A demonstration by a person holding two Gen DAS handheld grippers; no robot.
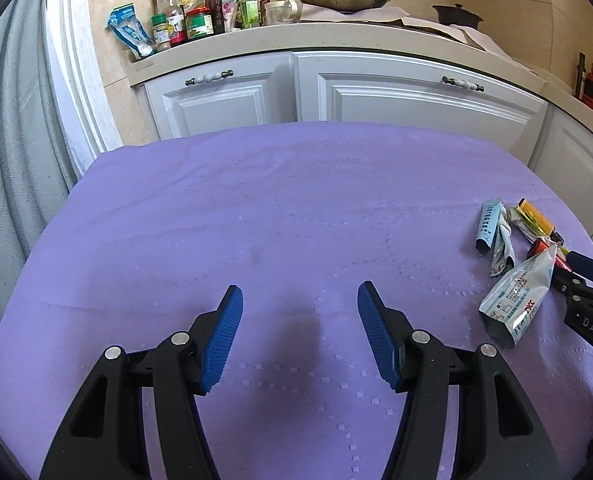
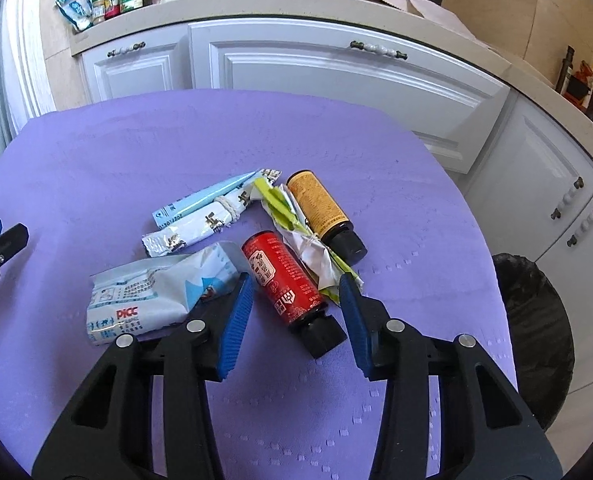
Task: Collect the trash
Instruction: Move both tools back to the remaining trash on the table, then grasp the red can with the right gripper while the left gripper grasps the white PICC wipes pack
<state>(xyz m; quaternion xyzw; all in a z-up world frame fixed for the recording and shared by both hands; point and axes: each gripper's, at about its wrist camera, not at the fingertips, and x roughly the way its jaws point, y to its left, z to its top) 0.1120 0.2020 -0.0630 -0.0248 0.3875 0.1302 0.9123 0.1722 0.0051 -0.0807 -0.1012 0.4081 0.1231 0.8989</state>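
The desk (image 2: 96, 140) fills most of both my views under its purple cloth, with white cabinets (image 2: 336, 68) behind it across the upper frame. At the lower right edge of my right wrist view a dark bin lined with a black bag (image 2: 536, 336) stands on the floor beside the desk.

My left tongs (image 1: 299, 300) sit at lower centre of their own view, open over bare cloth with nothing between the blue pads. My right tongs (image 2: 296, 292) are at lower centre of theirs, open too, pads standing either side of the red bottle (image 2: 286, 280) without touching it as far as I can see.

The trash lies in one loose cluster mid-frame in the right view, and at the right edge in the left view. The white and blue packet (image 2: 152, 292) lies left of the red bottle, under my left pad. Above it lie a light blue sachet (image 2: 200, 200) and a silver wrapper (image 2: 184, 236) tied with string. The amber bottle (image 2: 320, 208) lies upper right of the red one, and a crumpled green and silver wrapper (image 2: 308, 248) lies between the two bottles, touching both.
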